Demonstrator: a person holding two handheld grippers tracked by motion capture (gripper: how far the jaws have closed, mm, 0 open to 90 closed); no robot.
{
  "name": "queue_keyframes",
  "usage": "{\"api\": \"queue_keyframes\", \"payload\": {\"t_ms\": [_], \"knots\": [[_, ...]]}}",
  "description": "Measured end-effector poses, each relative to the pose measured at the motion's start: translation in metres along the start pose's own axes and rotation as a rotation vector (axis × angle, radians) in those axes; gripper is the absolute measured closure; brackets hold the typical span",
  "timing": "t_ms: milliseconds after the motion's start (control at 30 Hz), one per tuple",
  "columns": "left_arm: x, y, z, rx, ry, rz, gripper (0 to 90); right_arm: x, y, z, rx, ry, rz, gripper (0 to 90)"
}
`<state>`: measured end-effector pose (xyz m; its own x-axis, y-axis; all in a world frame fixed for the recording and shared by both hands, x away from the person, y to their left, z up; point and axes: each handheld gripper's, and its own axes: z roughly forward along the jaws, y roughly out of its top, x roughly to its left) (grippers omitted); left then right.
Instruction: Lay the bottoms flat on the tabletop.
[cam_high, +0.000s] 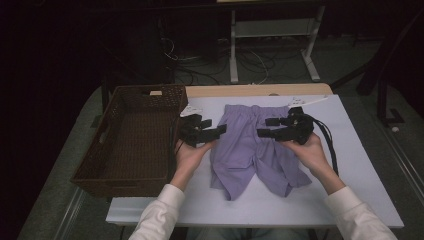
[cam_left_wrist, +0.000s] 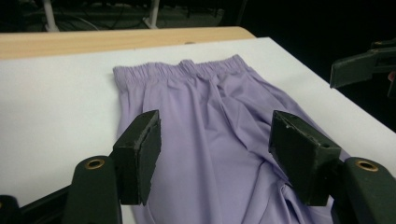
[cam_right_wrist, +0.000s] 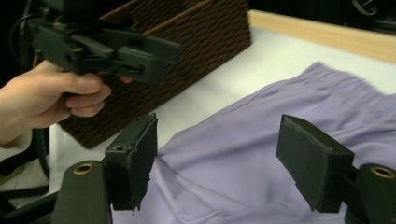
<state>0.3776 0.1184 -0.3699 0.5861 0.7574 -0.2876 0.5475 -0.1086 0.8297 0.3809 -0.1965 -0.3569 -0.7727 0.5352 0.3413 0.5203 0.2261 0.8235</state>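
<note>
Now we hold both grippers over the lilac shorts, jaws wide and gripping nothing.

We see the lilac shorts (cam_high: 252, 150) lying flat on the white table (cam_high: 350, 165), waistband at the far side and the two legs pointing back toward us. Our left gripper (cam_high: 212, 132) hovers at the left edge of the shorts, its jaws spread wide with only cloth showing between them in the left gripper view. Our right gripper (cam_high: 267, 127) hangs over the right half of the shorts, its jaws equally far apart and clamped on nothing. Just left of the shorts stands the brown wicker basket (cam_high: 95, 165), close beside our left hand (cam_high: 190, 152).
</note>
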Motion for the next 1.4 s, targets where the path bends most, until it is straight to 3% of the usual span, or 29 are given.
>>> {"api": "queue_keyframes", "payload": {"t_ms": [400, 600, 967, 1400], "knots": [[0.012, -0.017, 0.014, 0.053, 0.012, -0.045, 33.9, 0.031, -0.016, 0.047, 0.115, 0.11, -0.052, 34.7], [0.018, -0.026, 0.019, 0.081, 0.009, -0.057, 33.9, 0.044, -0.022, 0.07, 0.168, 0.137, -0.083, 40.1], [0.025, -0.035, 0.026, 0.129, 0.005, -0.071, 34.2, 0.055, -0.027, 0.105, 0.24, 0.131, -0.101, 52.6], [0.03, -0.048, 0.033, 0.18, 0.013, -0.103, 40.2, 0.059, -0.03, 0.136, 0.319, 0.119, -0.141, 53.7]]}}
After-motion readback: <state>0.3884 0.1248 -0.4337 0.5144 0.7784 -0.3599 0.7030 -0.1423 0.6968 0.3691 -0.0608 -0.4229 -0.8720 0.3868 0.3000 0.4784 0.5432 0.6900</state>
